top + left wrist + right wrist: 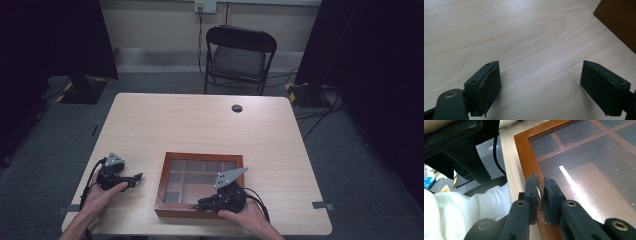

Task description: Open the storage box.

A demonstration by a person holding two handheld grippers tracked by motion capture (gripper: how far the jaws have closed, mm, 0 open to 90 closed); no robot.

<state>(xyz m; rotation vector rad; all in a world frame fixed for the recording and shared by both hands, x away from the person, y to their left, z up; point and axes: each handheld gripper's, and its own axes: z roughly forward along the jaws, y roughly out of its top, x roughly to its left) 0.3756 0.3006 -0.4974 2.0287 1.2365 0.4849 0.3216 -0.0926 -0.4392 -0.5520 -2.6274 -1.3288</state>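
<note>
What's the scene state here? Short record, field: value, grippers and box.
surface: light wood table
box: brown wooden box with a glass lid over compartments, at the near edge of the table
left gripper: jaws wide apart, nothing between them, over bare table left of the box
right gripper: jaws closed on a small metal latch at the box's front edge
box lid: looks closed
background: black folding chair behind the table
</note>
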